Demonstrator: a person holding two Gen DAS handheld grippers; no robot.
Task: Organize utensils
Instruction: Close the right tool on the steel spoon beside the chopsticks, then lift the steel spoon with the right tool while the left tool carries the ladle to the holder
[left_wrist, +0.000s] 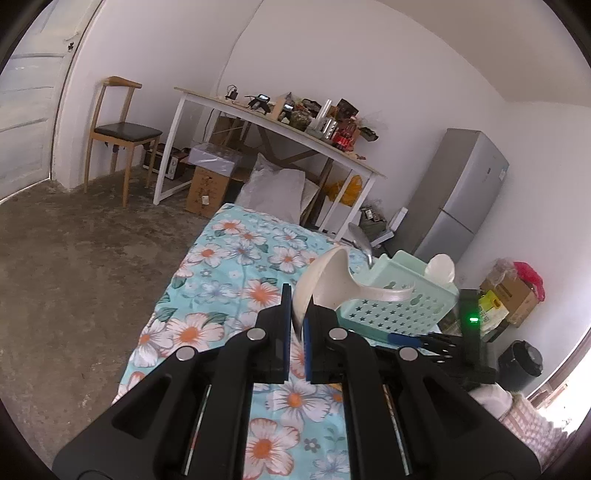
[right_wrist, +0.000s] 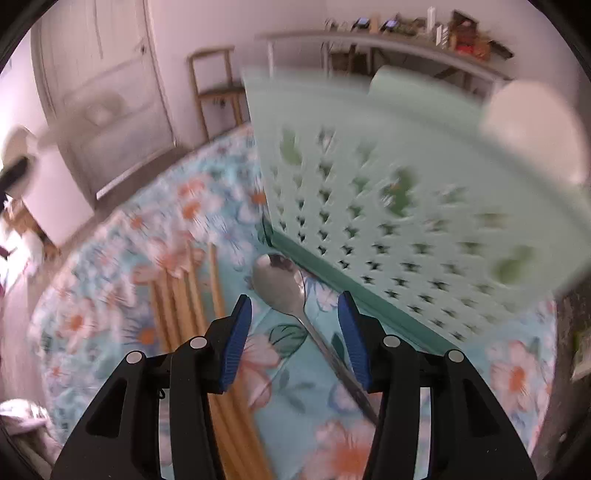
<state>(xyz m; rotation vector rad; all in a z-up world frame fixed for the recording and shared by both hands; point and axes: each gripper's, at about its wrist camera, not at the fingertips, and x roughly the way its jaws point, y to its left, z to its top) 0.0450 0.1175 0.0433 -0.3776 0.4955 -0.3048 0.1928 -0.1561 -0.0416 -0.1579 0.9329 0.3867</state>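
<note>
Your left gripper: jaws drawn nearly together, clamped on the rim of a cream plastic ladle. Bowl stands on edge between the blue pads; its pearly handle arcs right, over the holder's near wall.

Your right gripper: jaws spread wide, nothing between them but air. It hangs low over the cloth, pads either side of the metal spoon without touching it.

Metal spoon: lies flat on the cloth, bowl up and pointing away from you, handle running back under your right jaw. Bowl end sits just beside the holder's base.

Chopsticks: a loose bundle of wooden sticks lying on the cloth, left of the spoon, partly beneath your left finger in the right wrist view. Blurred; count cannot be told.

Utensil holder: mint-green plastic, star-shaped perforations, upright on the cloth. In the right wrist view it fills the upper right, motion-blurred.

Inside the holder: a second metal spoon with bowl sticking up at the far left corner; a white rounded utensil head at the right end. Which compartment each sits in cannot be told.

Floral tablecloth: turquoise with white and orange flowers, under everything.

Farther off: wooden chair at the wall, cluttered white desk, grey fridge to the right.
</note>
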